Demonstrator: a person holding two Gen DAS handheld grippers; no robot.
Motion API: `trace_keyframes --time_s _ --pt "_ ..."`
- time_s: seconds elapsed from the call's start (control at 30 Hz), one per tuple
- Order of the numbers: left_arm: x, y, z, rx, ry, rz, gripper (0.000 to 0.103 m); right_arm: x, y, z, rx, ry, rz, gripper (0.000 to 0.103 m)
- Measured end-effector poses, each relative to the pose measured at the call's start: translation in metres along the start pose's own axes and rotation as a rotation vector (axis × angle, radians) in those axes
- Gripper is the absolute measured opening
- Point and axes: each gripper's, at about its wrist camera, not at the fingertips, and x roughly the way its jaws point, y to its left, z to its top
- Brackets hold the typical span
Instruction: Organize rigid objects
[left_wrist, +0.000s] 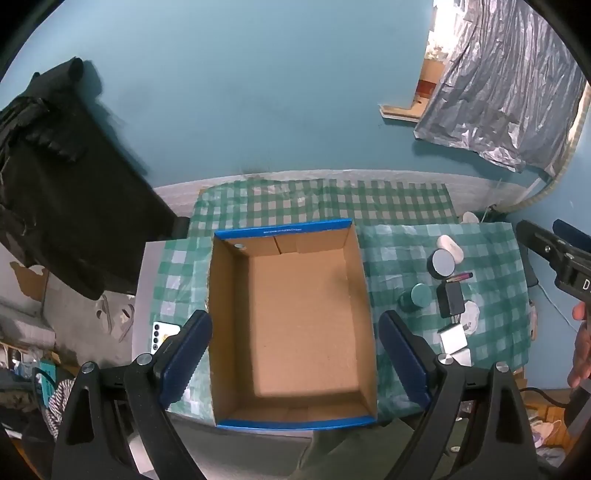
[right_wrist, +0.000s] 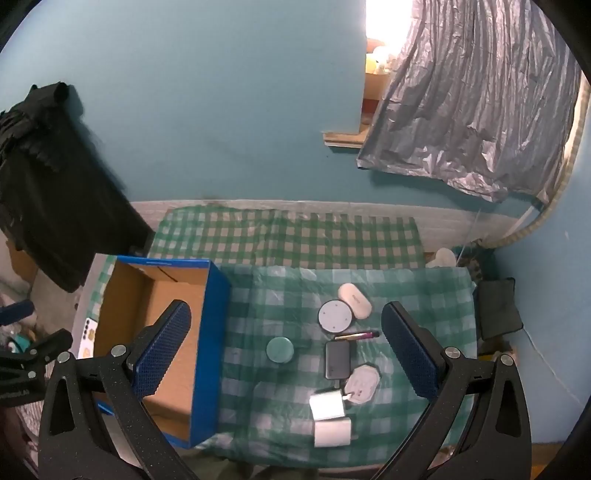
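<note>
1. Checked cloth (right_wrist: 258, 373) spread over table.
2. Box (left_wrist: 295, 325) open-topped, on cloth's left part; cardboard inside, blue rim.
3. Left gripper (left_wrist: 295, 354) above box, fingers spread wide, holding nothing.
4. Right gripper (right_wrist: 288, 354) above small items on cloth right of box, fingers spread wide, holding nothing.
5. Grey disc (right_wrist: 335, 316) touching white case (right_wrist: 355, 300).
6. Teal jar (right_wrist: 280, 350) upright, nearest box.
7. Black slab (right_wrist: 337, 359) between jar and white pad (right_wrist: 364, 380).
8. Two white chargers (right_wrist: 328, 406) nearest camera.
9. Pen (right_wrist: 357, 335) between disc and slab.
</note>
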Motion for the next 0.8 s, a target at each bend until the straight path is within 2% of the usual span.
trace_keyframes --time_s 0.13,0.8 --pt "0.0012 0.0012 -0.0004 -0.01 0.005 -0.019 0.093 0.0023 -0.0051 -0.0041 0.015 0.006 0.0 0.102" --pt "0.0043 -0.0007 -0.0042 -0.003 0.012 -0.009 0.093 0.0037 -0.0071 -0.0029 0.017 0.02 -0.007 0.102"
